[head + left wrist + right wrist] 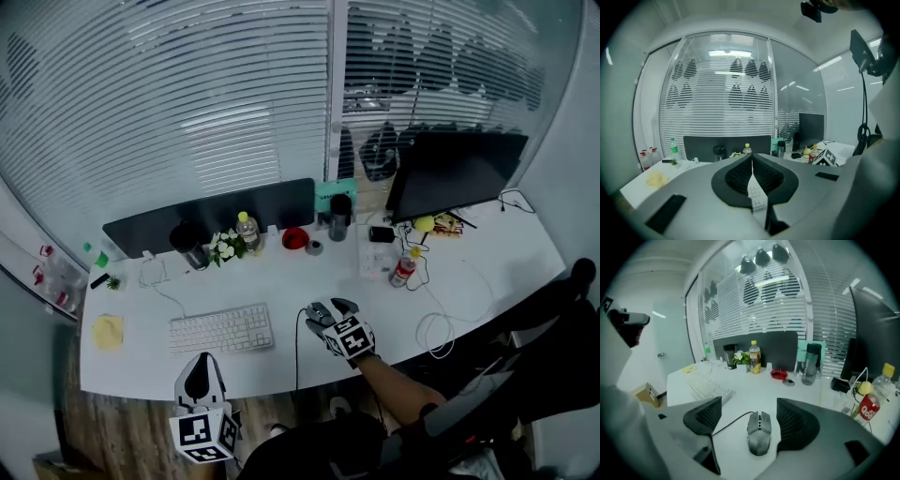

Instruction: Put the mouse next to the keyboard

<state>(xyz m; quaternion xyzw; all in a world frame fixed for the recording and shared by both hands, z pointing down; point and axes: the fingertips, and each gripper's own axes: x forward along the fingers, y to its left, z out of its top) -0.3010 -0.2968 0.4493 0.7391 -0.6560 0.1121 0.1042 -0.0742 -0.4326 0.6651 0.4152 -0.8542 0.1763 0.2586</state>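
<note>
Yellow-capped bottle (247, 230), centre, holds yellowish liquid. Mouse (759, 433) lies untouched between spread right gripper (749, 405) jaws, right of keyboard (221, 329). Left gripper (752, 169) pressed together, empty, lower left.

1. The white counter (281, 281) curved below slatted blinds (187, 103).
2. A dark monitor (457, 172) stood at the far right.
3. A yellow-capped bottle (247, 231) stood upright beside white flowers (225, 246) and a black cup (187, 244).
4. A red bowl (294, 238) sat near a dark tumbler (339, 217).
5. A red-labelled bottle (403, 269) stood near a looped white cable (433, 330).
6. A yellow cloth (108, 332) lay at the left end.
</note>
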